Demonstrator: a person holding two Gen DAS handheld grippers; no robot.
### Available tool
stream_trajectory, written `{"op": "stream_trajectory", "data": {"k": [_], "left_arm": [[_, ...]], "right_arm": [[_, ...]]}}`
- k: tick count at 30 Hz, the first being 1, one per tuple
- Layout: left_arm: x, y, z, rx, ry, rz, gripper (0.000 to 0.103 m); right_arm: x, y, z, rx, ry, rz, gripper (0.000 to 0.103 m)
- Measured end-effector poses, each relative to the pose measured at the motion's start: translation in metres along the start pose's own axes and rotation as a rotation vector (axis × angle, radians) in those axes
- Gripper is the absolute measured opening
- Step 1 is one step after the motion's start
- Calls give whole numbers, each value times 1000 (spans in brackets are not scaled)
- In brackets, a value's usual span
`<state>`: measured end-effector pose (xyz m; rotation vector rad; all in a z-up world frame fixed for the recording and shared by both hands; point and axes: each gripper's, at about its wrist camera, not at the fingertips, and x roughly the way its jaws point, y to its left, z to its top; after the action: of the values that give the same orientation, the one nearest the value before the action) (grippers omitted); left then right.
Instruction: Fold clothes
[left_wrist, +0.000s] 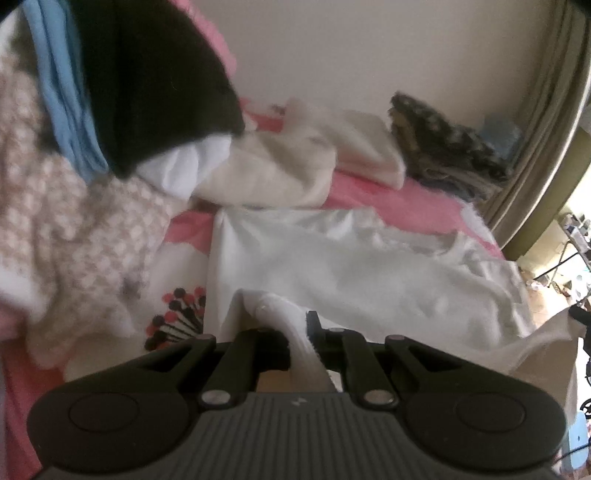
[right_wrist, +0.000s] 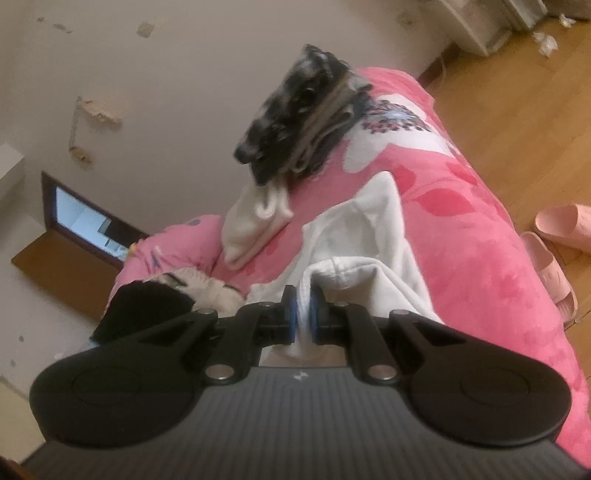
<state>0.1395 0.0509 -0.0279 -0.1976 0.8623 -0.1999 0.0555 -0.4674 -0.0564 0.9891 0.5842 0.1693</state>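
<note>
Over pink bed: left tool, right tool both clamp white garment; no legible writing.

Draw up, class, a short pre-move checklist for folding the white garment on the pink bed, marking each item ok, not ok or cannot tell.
1. Left gripper jaws clamp white garment: ok.
2. Right gripper jaws clamp it: ok.
3. Garment lies flat: not ok, rumpled.
4. Pink bedcover free around garment: not ok, cream garment and dark folded pile close.
5. Which edges are held: cannot tell.
</note>
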Motion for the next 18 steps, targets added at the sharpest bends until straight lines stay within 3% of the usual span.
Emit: {"op": "stream_trajectory", "data": {"k": [1,3,5,7,8,9,12,18], "left_arm": [[8,4,-1,-20,25,-2,11],[21,13,-4,-70,64,-18,29],[25,23,-7,-142,80,-59,38],[22,28,-8,-182,82,-92,58],[19,29,-8,-200,84,-100,76],[14,30,-9,-215,77,-102,84],[-2,33,-12,-254,49,-98,85],[-43,37,-37,-322,38,-144,84]], "right_arm": [[5,-7,0,25,4,-8,6],[15,-21,-1,76,13,-26,10],[24,-35,-2,138,43,-59,13],[27,-44,-5,176,68,-81,27],[26,-46,-7,183,71,-77,29],[24,-47,-9,187,69,-67,33],[10,-48,-15,216,59,-35,49],[-30,-48,-44,316,80,50,53]]}}
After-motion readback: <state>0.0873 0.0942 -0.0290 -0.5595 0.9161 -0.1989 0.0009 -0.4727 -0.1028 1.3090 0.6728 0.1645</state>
